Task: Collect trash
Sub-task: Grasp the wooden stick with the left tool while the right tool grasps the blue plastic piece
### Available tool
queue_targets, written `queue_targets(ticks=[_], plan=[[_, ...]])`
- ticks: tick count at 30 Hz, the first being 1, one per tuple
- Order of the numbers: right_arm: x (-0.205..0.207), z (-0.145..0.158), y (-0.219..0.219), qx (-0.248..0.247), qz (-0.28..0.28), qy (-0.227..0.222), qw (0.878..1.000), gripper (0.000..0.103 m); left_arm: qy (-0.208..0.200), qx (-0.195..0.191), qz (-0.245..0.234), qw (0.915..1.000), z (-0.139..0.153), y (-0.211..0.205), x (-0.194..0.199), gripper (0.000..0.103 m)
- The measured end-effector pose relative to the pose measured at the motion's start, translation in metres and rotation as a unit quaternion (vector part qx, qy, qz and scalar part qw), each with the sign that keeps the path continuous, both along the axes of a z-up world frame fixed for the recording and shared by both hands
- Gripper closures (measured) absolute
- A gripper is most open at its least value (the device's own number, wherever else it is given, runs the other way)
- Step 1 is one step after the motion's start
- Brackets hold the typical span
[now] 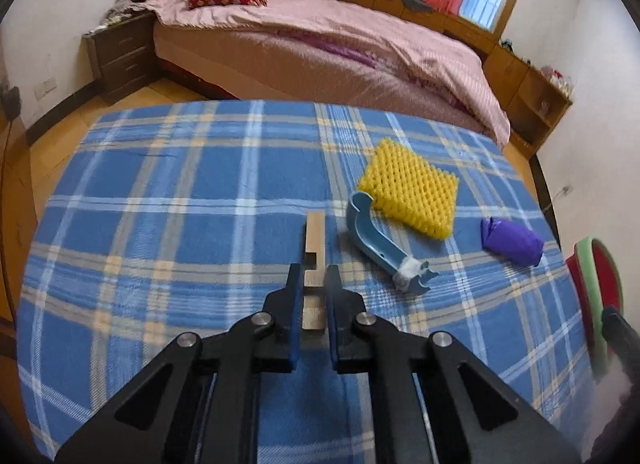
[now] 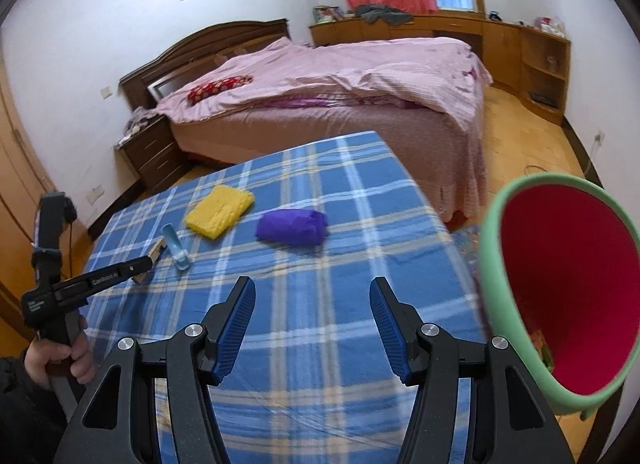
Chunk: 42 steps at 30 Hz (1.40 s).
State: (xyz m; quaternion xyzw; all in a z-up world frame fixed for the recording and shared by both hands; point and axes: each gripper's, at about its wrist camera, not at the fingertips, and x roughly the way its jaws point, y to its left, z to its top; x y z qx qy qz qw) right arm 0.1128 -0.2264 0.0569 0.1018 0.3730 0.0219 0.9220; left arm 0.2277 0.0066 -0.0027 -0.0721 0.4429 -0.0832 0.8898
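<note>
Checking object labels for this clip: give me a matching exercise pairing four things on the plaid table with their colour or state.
Things:
1. wooden strip
2. foam fruit net
3. crumpled bag
4. plastic curved piece

Descriptions:
A. purple, lying alone near the table's right side
B. light blue, with a white wad at one end
C. yellow, flat on the cloth
D. clamped in the left gripper

Pairs: 1-D, 2-C, 3-A, 4-B
</note>
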Motion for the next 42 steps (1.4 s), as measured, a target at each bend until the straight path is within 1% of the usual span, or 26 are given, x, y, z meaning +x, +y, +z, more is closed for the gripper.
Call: queue_targets(ticks=[4,6,13,17,21,26,28,30,33,39,42], plan=[[0.014,0.001,0.02,-0.003,0.024,0.0,1.0,0.042,-0.03,-0.017,0.028,0.999,0.009,0.018,-0.014,0.093],[0.023,0.0,0.034,-0.004,0.04,0.0,0.999,0.042,-0.036,-0.021,0.042,0.9983,0.01,0.026,-0.016,0.093],[0.059,-0.016,0.084,-0.014,0.099,0.013,0.995,0.042,-0.028,-0.052,0.063,0.9963,0.003,0.045,-0.015,0.093],[0.077,-0.028,0.111,-0.031,0.134,0.021,0.99,0.042,-0.026,-0.054,0.07,0.9957,0.001,0.048,-0.016,0.093],[0.091,-0.035,0.129,-0.045,0.16,0.02,0.986,0.042,-0.023,-0.052,0.071,0.9958,0.0,0.046,-0.017,0.093],[0.104,-0.043,0.143,-0.055,0.173,0.032,0.983,0.054,-0.022,-0.052,0.075,0.9956,-0.001,0.048,-0.016,0.093],[0.108,-0.048,0.146,-0.058,0.176,0.041,0.982,0.064,-0.02,-0.053,0.077,0.9954,-0.002,0.049,-0.016,0.093],[0.111,-0.053,0.147,-0.051,0.178,0.056,0.981,0.071,-0.017,-0.053,0.08,0.9953,-0.003,0.05,-0.015,0.093],[0.112,-0.056,0.149,-0.055,0.174,0.063,0.981,0.081,-0.017,-0.057,0.081,0.995,-0.003,0.051,-0.015,0.093],[0.104,-0.053,0.149,-0.063,0.172,0.063,0.981,0.083,-0.023,-0.06,0.08,0.9948,0.001,0.052,-0.018,0.093],[0.095,-0.044,0.145,-0.061,0.167,0.051,0.983,0.083,-0.027,-0.061,0.079,0.9946,0.003,0.052,-0.019,0.093]])
